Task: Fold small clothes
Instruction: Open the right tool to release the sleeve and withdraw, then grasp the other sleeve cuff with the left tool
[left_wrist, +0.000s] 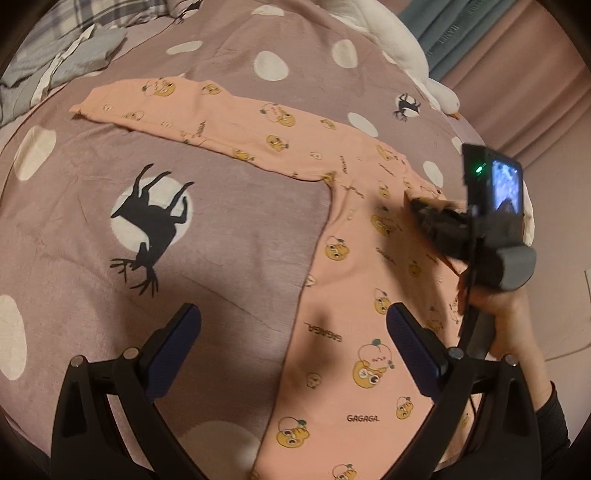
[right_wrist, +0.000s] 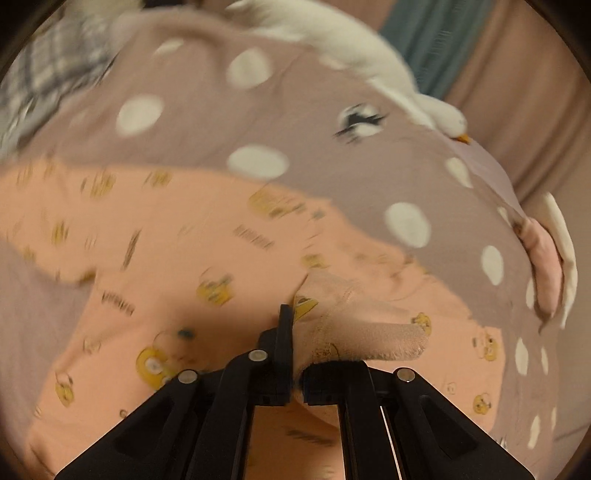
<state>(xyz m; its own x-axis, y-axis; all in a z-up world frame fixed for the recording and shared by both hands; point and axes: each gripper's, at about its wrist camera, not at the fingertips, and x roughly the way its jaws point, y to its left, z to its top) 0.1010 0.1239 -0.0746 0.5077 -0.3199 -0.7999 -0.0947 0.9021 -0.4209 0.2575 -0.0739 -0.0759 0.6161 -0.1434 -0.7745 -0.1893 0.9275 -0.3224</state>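
Note:
A peach long-sleeved top (left_wrist: 351, 229) printed with yellow cartoon faces lies flat on the mauve dotted bedspread (left_wrist: 229, 251). One sleeve (left_wrist: 166, 107) stretches out to the far left. My left gripper (left_wrist: 293, 317) hangs open above the top's left side edge, nothing between its blue pads. My right gripper (left_wrist: 415, 205), held by a hand (left_wrist: 495, 306), is over the top's right shoulder. In the right wrist view my right gripper (right_wrist: 295, 332) is shut on the other sleeve's cuff (right_wrist: 365, 332), lifted over the blurred top (right_wrist: 166, 251).
A white plush goose (left_wrist: 399, 48) lies along the bed's far edge, also the goose (right_wrist: 369, 62) in the right wrist view. Grey and plaid bedding (left_wrist: 55, 62) is heaped at the far left. Curtains (left_wrist: 517, 74) hang behind. A pink folded item (right_wrist: 543, 266) sits at the bed's right edge.

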